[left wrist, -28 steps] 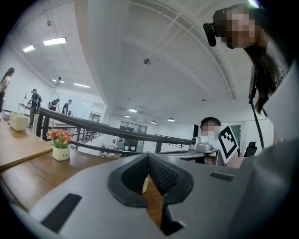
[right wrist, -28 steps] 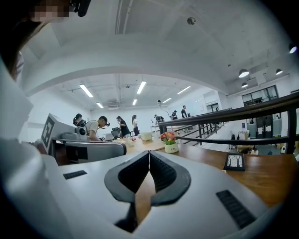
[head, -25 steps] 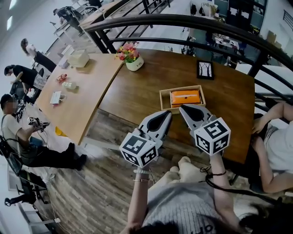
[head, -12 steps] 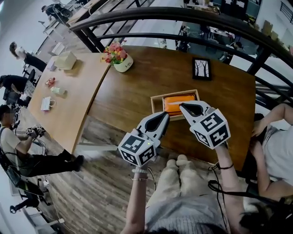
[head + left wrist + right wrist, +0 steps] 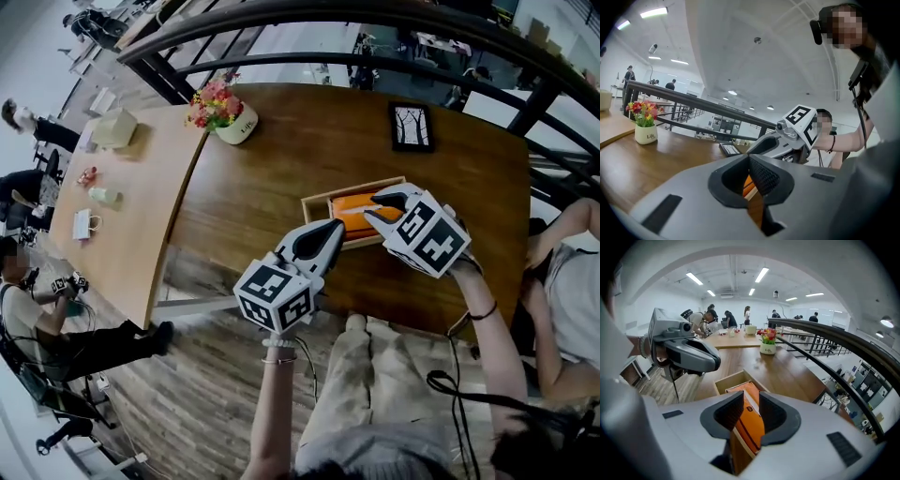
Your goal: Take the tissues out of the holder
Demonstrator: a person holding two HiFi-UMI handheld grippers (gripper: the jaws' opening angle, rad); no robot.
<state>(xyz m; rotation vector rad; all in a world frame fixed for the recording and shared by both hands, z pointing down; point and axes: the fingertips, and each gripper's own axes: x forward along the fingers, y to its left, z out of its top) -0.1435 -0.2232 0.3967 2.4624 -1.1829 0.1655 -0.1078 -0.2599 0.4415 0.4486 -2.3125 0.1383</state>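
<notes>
While flowers point(image 5: 216, 97) stand apart, holder point(image 5: 309, 208) walls ring tissues point(image 5: 354, 212).

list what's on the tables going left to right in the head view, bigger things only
beige rectangular box → white pot of pink and red flowers → orange tissue pack lying in its shallow wooden holder → black-framed picture

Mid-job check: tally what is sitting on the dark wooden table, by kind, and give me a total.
Wooden holder: 1
Orange tissue pack, lying in the holder: 1
Flower pot: 1
Picture frame: 1
Total: 4
</notes>
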